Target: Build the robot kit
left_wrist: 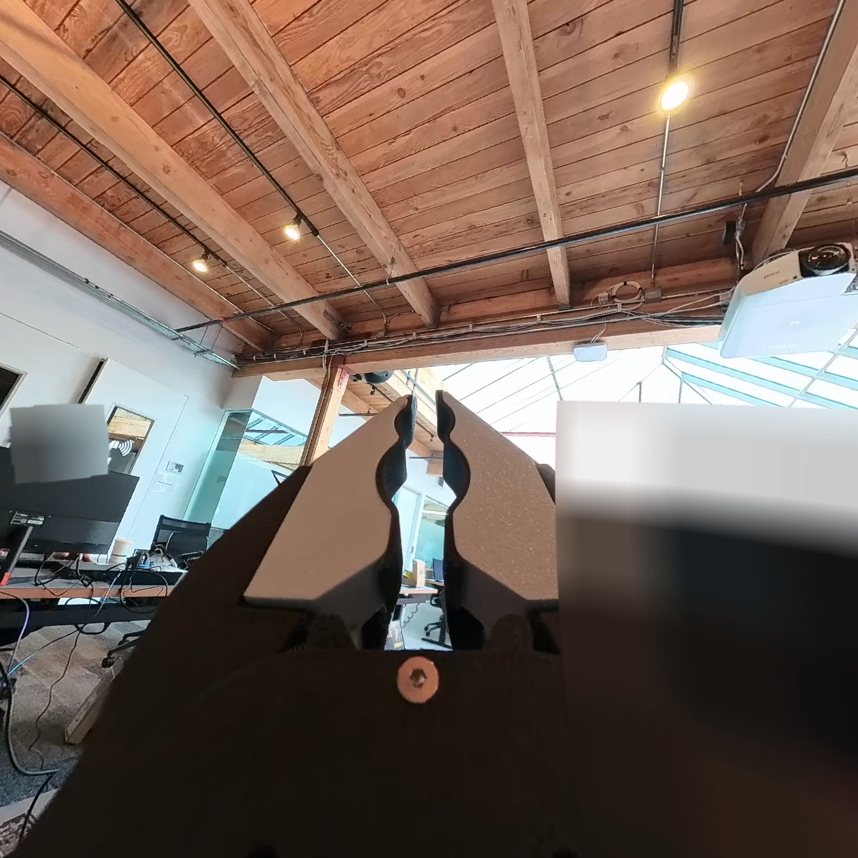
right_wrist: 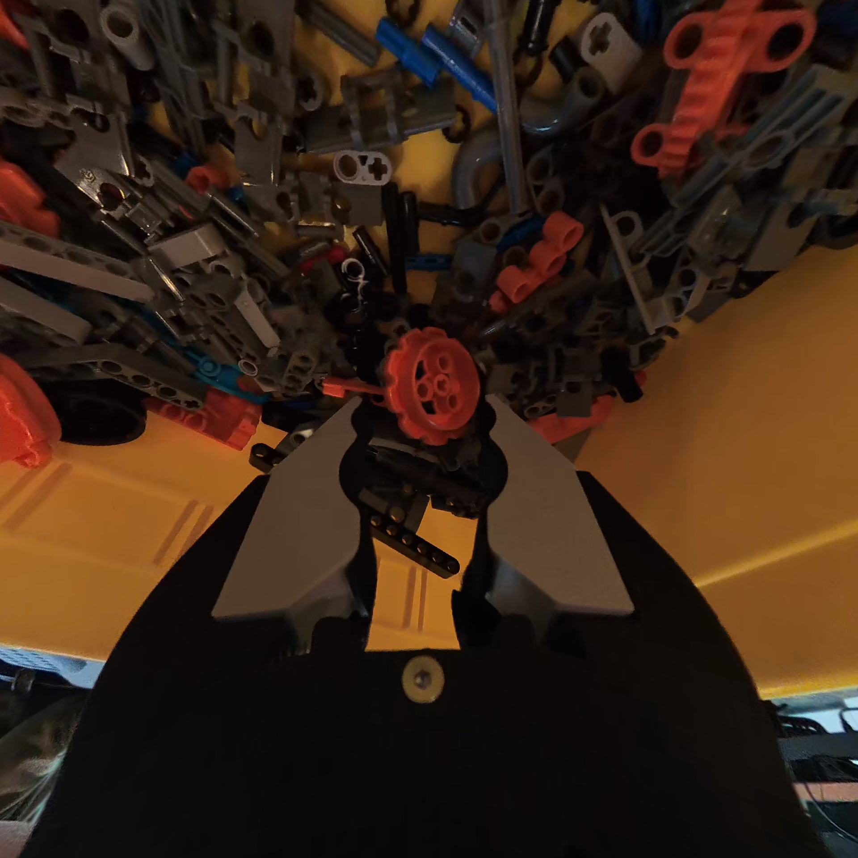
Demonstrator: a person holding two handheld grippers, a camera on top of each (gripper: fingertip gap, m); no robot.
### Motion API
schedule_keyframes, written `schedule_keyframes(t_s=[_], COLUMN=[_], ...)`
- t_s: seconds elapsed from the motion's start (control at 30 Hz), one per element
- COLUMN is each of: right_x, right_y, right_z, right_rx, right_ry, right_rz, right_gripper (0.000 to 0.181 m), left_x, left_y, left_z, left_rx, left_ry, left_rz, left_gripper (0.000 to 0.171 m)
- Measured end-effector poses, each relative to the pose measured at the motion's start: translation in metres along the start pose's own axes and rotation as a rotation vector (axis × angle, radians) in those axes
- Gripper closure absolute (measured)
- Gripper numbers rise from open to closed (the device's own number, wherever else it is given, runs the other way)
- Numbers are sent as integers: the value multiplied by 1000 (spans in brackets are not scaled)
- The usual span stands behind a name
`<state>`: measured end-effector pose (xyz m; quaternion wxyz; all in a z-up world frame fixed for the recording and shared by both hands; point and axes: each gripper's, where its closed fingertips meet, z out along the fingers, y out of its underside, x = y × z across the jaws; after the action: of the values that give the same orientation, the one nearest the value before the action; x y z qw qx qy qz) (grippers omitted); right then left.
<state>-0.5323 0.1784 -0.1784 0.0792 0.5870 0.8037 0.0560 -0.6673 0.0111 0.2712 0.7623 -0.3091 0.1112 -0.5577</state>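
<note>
Between the fingertips of the right gripper (right_wrist: 425, 404) sits a red toothed wheel (right_wrist: 432, 383); the jaws stand wide apart, one tip at each side of the wheel's lower rim, and contact cannot be confirmed in the dim light. A thin red pin (right_wrist: 346, 386) projects from the wheel toward the left finger's side. Nearer the palm, between the fingers, lies a black perforated beam (right_wrist: 408, 538). Beyond the tips spreads a heap of grey, black and blue construction pieces (right_wrist: 260, 241), with an orange cross-shaped piece (right_wrist: 724, 74) far beyond the right finger. All rest in a yellow bin (right_wrist: 696, 464).

Left gripper (left_wrist: 425, 401): pointed upward at a wooden beamed ceiling (left_wrist: 418, 139), fingers nearly together with a narrow gap, nothing between them. A white projector (left_wrist: 789, 306) hangs beyond the right finger; a dark monitor (left_wrist: 69, 510) stands off the left finger's side.
</note>
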Motion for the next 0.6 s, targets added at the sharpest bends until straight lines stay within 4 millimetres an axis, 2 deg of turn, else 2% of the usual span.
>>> schedule_keyframes(t_s=[0.13, 0.2, 0.33, 0.5, 0.6], right_x=[5, 7, 11, 22, 30], right_y=[0, -5, -26, -67, -76], right_z=[-4, -9, -18, -37, -48], right_rx=[16, 47, 139, 302, 333], right_ry=[3, -1, -22, 33, 94], right_rz=[4, 12, 23, 13, 1], right_gripper=[158, 158, 159, 159, 159], left_x=[1, 0, 0, -1, -1], left_y=[0, 0, 1, 2, 2], left_z=[0, 0, 1, 1, 1], left_rx=[1, 1, -3, -6, -6], left_ry=[1, 0, -1, -2, -2], left_rz=[3, 1, 0, -1, -2], left_gripper=[165, 165, 165, 165, 165])
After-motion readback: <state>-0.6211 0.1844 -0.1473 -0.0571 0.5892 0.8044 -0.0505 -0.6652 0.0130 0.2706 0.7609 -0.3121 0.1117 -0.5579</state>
